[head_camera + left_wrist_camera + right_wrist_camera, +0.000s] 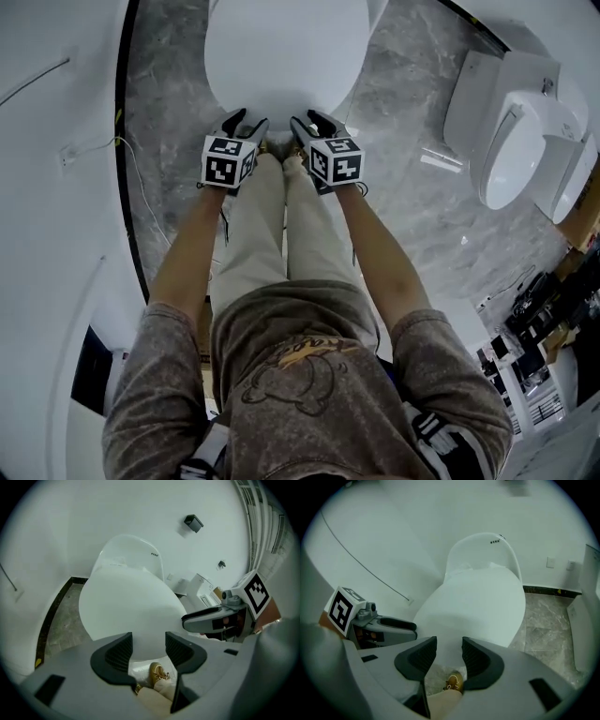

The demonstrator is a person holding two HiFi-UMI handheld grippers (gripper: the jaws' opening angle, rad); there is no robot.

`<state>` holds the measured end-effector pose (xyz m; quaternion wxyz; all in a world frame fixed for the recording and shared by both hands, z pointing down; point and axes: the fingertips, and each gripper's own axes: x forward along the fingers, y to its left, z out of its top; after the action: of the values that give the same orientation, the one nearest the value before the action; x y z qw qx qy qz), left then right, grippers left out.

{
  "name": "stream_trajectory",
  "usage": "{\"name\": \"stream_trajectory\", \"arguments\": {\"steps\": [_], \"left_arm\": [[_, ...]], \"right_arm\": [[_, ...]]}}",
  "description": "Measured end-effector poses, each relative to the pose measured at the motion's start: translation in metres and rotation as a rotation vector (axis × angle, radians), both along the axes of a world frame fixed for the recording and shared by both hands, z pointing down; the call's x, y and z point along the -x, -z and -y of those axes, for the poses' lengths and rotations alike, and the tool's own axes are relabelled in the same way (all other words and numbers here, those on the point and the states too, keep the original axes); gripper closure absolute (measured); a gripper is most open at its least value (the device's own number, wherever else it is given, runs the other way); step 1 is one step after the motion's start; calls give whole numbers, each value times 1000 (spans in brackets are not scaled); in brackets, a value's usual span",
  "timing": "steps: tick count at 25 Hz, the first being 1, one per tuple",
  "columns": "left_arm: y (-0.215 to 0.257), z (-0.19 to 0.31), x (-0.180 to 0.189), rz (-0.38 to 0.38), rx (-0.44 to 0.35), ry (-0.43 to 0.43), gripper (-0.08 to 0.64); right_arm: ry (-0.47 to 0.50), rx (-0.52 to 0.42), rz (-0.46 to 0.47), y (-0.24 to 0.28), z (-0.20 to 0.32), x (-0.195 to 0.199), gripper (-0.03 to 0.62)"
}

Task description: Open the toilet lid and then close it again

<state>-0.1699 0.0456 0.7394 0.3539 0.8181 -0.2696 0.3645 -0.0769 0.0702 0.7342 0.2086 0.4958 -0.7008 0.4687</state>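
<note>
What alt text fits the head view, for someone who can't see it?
Seen from above, a person holds the left gripper and right gripper, jaws apart, by the near edge of a closed white toilet lid. Grey marble floor surrounds it, and a second toilet stands at the right.

Plain white on the toilet lid (281, 47). Grey veined marble across the floor (412, 178). Black-and-white square markers on the left gripper (247, 122) and right gripper (312, 122). Beige trousers (281, 225), mottled grey-brown shirt (309, 375), gold shoe (158, 673).
</note>
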Motion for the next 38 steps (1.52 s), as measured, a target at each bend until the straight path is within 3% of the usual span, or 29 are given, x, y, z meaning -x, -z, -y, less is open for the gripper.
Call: {"name": "stream_trajectory", "arguments": {"steps": [8,11,16,21,27,33,38], "left_arm": [[-59,-5,2,36,0,-15,339],[-62,-3,4,32,-26,1,356],[-39,0,6,23,-6,16,356],[60,39,-1,-49,-106,77,356],[231,72,-9,-164,-269,80,356],[382,74,-24,-303,-410,57,356],[459,58,-17,-378,-491,19,367]], "right_arm": [[-2,39,-37,-61,-6,0,437],[-14,15,-52,-67,-6,-4,495],[2,-1,-38,-43,-5,-5,497],[-27,-136,-31,54,27,-23,502],[1,-362,-48,227,58,-32,502],[20,-518,-66,362,51,-53,502],[-22,-633,-70,437,34,-65,502]]}}
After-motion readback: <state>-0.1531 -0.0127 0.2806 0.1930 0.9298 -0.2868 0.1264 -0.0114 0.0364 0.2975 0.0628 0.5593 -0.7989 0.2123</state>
